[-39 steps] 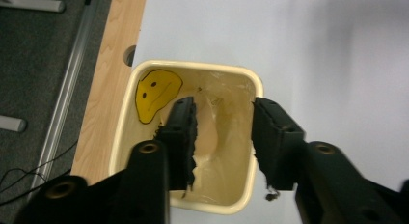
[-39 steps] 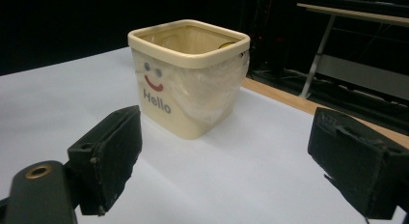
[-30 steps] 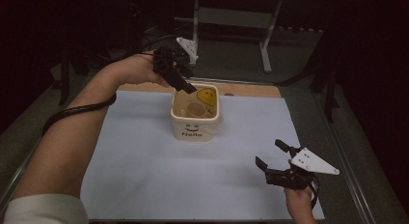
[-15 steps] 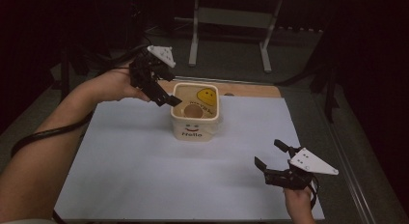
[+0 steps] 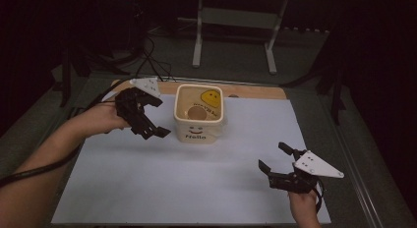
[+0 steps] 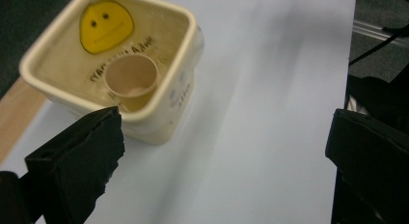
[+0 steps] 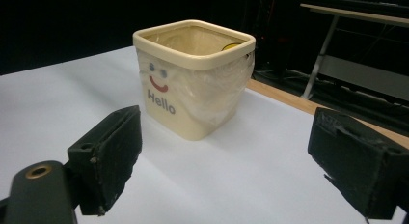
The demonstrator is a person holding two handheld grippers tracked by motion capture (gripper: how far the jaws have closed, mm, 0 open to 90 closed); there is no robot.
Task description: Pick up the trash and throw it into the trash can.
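Cream plastic, the bin (image 5: 198, 114) stands near the far edge of the white tabletop (image 5: 187, 179) in the high view, a brown cup (image 5: 196, 113) inside. The left tool (image 5: 147, 121), just beside it, has been opening and is empty; the right tool (image 5: 275, 164) gapes empty, well apart. Left gripper view: blurred bin, rim cut off. Right gripper view: the bin's contents are hidden.
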